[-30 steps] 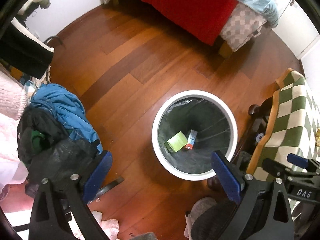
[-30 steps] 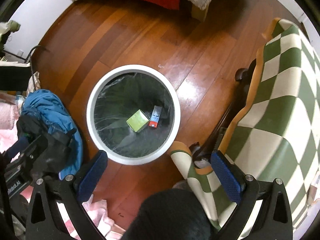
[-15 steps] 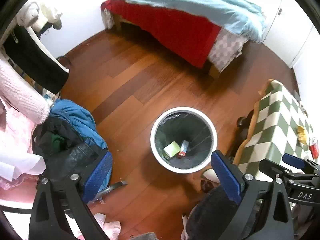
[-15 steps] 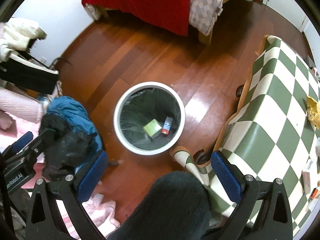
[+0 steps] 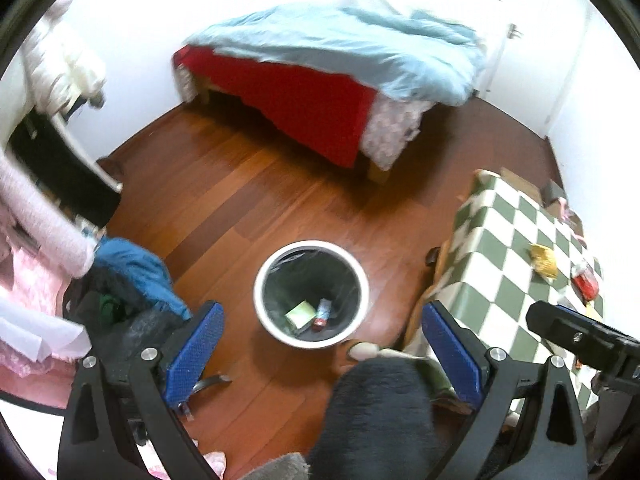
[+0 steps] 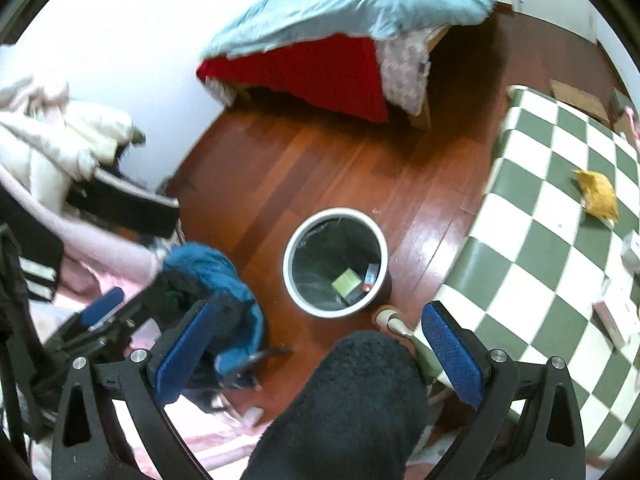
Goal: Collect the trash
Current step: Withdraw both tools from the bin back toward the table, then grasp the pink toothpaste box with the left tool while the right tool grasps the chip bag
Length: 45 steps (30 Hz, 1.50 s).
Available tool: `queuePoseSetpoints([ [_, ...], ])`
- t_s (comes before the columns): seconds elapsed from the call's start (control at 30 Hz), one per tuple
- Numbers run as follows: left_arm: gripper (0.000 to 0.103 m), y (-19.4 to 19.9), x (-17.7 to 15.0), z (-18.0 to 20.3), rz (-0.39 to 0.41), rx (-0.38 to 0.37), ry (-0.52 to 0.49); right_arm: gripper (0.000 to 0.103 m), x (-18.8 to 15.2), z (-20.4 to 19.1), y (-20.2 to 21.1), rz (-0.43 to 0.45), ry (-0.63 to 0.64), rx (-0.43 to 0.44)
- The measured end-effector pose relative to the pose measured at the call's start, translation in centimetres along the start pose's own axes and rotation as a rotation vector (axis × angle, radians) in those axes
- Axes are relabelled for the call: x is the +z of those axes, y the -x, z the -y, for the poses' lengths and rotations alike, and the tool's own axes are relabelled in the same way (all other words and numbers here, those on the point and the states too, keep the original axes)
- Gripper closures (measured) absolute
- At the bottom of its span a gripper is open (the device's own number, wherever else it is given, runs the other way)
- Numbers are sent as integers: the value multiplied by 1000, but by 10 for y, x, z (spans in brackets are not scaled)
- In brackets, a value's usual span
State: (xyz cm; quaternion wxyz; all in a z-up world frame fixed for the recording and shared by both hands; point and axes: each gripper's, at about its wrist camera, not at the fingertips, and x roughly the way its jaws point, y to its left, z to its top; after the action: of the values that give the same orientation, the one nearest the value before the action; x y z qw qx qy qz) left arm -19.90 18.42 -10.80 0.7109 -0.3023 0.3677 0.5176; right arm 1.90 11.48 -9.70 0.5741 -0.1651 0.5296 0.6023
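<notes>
A white round bin (image 5: 311,294) (image 6: 336,262) with a black liner stands on the wood floor, far below both grippers. Inside lie a green box (image 5: 300,313) (image 6: 346,281) and a small red-and-white carton (image 5: 322,313) (image 6: 370,277). My left gripper (image 5: 322,352) is open with nothing between its blue pads. My right gripper (image 6: 316,354) is open and empty too. On the green-checked table (image 5: 516,248) (image 6: 560,216) lie a yellow wrapper (image 5: 543,260) (image 6: 598,196) and a red packet (image 5: 585,282).
A bed with red sheet and light blue duvet (image 5: 340,60) (image 6: 352,8) fills the back. A pile of blue and black clothes (image 5: 132,280) (image 6: 216,280) sits left of the bin. A dark fuzzy sleeve (image 5: 380,420) (image 6: 344,408) lies low in both views.
Both grippers have risen well above the bin, which now looks smaller. The bed and the tabletop with its litter have come into view. The bin's contents are the same.
</notes>
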Motion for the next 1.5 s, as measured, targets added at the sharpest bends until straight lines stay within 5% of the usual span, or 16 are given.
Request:
queuePoseSetpoints([
  [0.2, 2, -25, -2, 93, 7, -61, -153, 0, -15, 85, 54, 72, -176, -27],
  [0.47, 0, -107, -45, 259, -189, -195, -303, 0, -66, 270, 109, 97, -504, -318],
  [0.67, 0, -160, -76, 371, -420, -284, -275, 0, -112, 409, 135, 119, -786, -464],
  [0.9, 2, -209, -86, 426, -612, -296, -71, 0, -126, 504, 121, 142, -1011, -442],
  [0.97, 10, -217, -88, 429, -638, -289, -16, 0, -125, 517, 113, 148, -1062, -434],
  [1.0, 26, -222, -90, 431, -652, -269, 14, 0, -126, 522, 109, 150, -1091, -426],
  [1.07, 41, -220, -89, 433, -619, -246, 33, 0, -127, 526, 102, 149, -1135, -400],
  [1.17, 44, -213, -90, 442, -568, -236, -38, 0, -127, 535, 91, 151, -1189, -374],
  [1.3, 46, -200, -89, 458, -483, -238, -308, 5, -120, 531, 86, 178, -1155, -393],
  [1.37, 46, -194, -86, 465, -419, -186, -457, 20, -108, 525, 83, 145, -1054, -450],
  [1.4, 47, -194, -85, 468, -395, -163, -521, 43, -102, 522, 81, 144, -988, -461],
  [1.43, 47, -194, -84, 470, -384, -151, -581, 51, -97, 521, 78, 128, -942, -468],
  [1.5, 47, -199, -82, 472, -373, -122, -628, 51, -91, 520, 77, 112, -883, -495],
])
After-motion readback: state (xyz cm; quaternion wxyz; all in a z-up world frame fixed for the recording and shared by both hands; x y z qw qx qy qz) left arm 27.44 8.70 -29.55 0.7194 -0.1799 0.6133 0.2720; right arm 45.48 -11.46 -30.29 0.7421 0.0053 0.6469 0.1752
